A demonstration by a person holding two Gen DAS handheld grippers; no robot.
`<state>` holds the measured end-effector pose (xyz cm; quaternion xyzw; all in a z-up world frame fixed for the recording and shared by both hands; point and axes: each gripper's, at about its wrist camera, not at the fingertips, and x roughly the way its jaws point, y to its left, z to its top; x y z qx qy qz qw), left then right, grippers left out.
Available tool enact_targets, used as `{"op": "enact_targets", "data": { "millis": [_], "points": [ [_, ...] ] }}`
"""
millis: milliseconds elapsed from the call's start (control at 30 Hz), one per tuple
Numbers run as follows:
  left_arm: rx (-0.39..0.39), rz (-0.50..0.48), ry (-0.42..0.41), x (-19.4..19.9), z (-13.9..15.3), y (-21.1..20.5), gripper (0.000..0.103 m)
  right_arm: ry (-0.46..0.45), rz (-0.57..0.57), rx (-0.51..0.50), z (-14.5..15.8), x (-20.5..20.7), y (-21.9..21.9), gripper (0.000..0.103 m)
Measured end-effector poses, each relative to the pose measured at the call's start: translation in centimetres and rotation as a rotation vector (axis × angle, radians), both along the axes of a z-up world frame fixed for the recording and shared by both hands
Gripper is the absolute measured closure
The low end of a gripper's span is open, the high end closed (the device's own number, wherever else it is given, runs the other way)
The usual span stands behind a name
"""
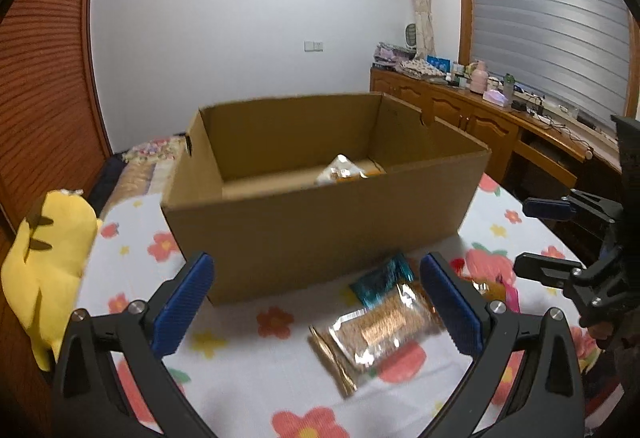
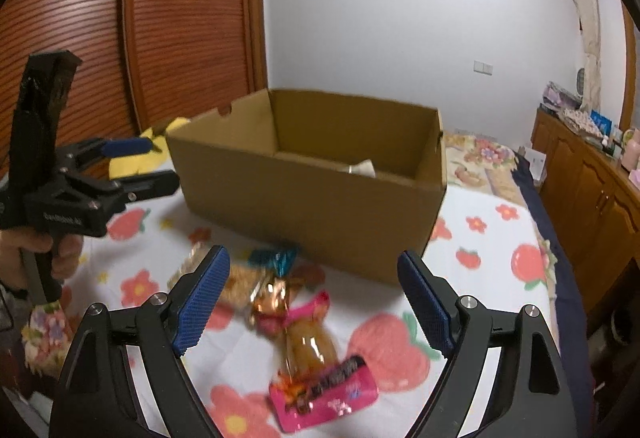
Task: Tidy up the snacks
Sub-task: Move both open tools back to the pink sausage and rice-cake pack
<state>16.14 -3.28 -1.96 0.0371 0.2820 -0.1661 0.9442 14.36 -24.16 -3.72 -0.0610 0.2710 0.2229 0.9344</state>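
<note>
An open cardboard box [image 1: 320, 213] [image 2: 320, 197] stands on the flowered cloth, with one shiny snack packet [image 1: 344, 169] [image 2: 362, 167] on its floor. In front of it lie loose snacks: a clear packet of brown biscuits [image 1: 380, 326] [image 2: 240, 280], a teal packet [image 1: 384, 278] [image 2: 276, 258] and a pink-ended packet [image 2: 320, 370]. My left gripper [image 1: 318, 302] [image 2: 160, 162] is open above the cloth, and the biscuit packet lies by its right finger. My right gripper [image 2: 316, 306] [image 1: 536, 238] is open over the pink-ended packet, its pads clear of it.
A yellow plush toy [image 1: 52, 258] [image 2: 136, 161] lies at the left edge of the cloth. A wooden sideboard [image 1: 480, 117] with many small items runs along the right wall. A hand [image 2: 60, 254] holds the left gripper's handle.
</note>
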Motion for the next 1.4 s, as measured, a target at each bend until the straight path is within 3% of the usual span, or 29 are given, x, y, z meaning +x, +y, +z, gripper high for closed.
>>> {"op": "enact_targets", "data": {
  "millis": [500,1033,1400],
  "points": [
    [0.011,0.003,0.106,-0.9,-5.0,0.5,0.0,0.161,0.019,-0.075,-6.3,0.6,-0.2,0.016],
    [0.038,-0.012,0.122,-1.1,-6.3,0.2,0.0,0.211,0.037,-0.188,-7.7,1.6,1.4,0.017],
    [0.038,-0.009,0.14,-0.8,-6.6,0.1,0.0,0.248,0.039,-0.207,-8.1,2.9,2.0,0.021]
  ]
}}
